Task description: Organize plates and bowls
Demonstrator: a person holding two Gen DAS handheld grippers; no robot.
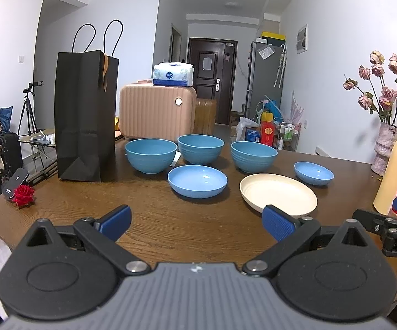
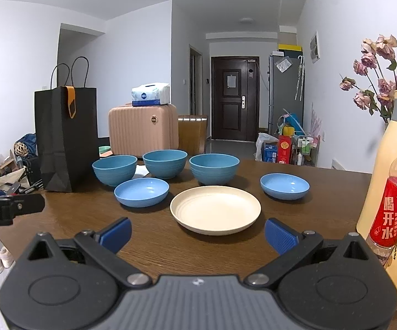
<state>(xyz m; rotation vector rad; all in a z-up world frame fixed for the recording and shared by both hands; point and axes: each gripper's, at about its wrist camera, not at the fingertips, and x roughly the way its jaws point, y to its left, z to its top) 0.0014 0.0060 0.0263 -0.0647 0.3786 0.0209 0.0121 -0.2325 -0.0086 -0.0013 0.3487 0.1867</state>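
The bowls (image 2: 165, 163) are coloured blue. The plate (image 2: 215, 209) is coloured cream. A dark brown wood grain is shown on the table (image 2: 198, 253).

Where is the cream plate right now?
The cream plate lies on the wooden table, dead ahead of the open right gripper, between two shallow blue dishes and in front of the rightmost deep bowl.
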